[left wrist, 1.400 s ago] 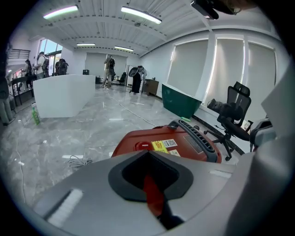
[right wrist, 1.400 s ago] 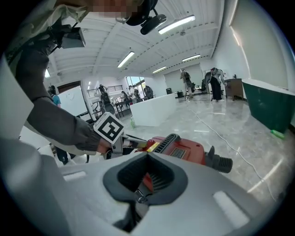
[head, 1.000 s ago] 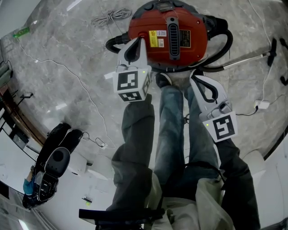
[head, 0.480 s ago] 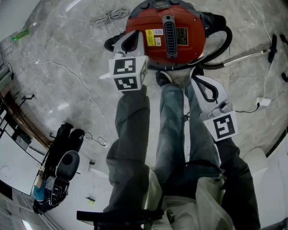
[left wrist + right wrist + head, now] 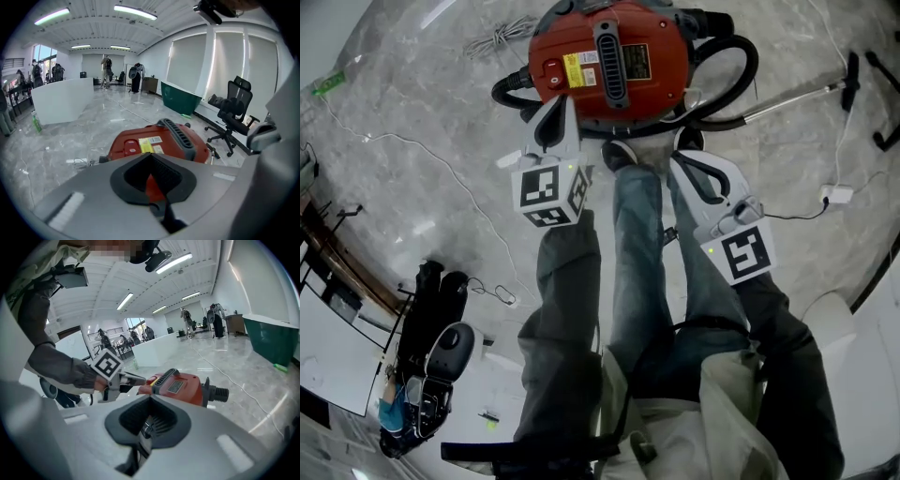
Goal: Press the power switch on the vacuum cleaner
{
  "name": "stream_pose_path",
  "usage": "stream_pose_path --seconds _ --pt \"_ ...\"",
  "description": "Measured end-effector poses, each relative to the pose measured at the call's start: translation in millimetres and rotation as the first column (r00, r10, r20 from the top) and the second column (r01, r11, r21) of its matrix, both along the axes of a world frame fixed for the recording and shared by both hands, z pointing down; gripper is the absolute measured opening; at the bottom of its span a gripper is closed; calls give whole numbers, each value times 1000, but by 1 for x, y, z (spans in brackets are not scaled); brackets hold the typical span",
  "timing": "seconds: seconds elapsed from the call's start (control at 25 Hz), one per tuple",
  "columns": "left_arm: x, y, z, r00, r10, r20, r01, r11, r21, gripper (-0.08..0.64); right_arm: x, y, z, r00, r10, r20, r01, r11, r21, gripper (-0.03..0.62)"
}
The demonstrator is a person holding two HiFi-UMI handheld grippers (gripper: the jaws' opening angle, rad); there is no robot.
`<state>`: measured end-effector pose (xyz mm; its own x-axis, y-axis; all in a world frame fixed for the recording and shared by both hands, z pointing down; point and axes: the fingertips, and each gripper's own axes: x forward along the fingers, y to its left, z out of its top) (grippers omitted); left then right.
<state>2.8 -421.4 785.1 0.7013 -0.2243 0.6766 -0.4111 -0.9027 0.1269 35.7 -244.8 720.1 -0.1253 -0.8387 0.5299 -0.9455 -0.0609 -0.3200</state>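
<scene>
The red vacuum cleaner lies on the floor in front of the person's feet. Its red power switch sits on the top, left of the yellow label. My left gripper is shut and empty. Its tips hang over the vacuum's near left edge, just short of the switch. In the left gripper view the switch shows just beyond the left gripper. My right gripper is shut and empty, held near the right shoe, short of the vacuum. The right gripper view shows the vacuum ahead of the right gripper.
A black hose loops round the vacuum's right side, and a metal wand runs off right. A coiled cable lies at the far left and a white plug to the right. An office chair stands behind the vacuum.
The left gripper reached over the vacuum's top left, then drew back toward the person, so the switch now shows. The view shifted. The right gripper has hardly moved.
</scene>
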Motion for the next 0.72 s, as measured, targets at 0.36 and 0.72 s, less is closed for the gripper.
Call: stream_pose_path --seconds 0.36,0.72 --pt "-50 143 -70 998 -52 18 54 989 -140 5 53 66 -69 994 -72 -83 71 997 -15 2" --pt "-34 190 -229 975 -92 -203 50 978 -203 5 49 139 -161 978 -194 -70 190 980 -67 2"
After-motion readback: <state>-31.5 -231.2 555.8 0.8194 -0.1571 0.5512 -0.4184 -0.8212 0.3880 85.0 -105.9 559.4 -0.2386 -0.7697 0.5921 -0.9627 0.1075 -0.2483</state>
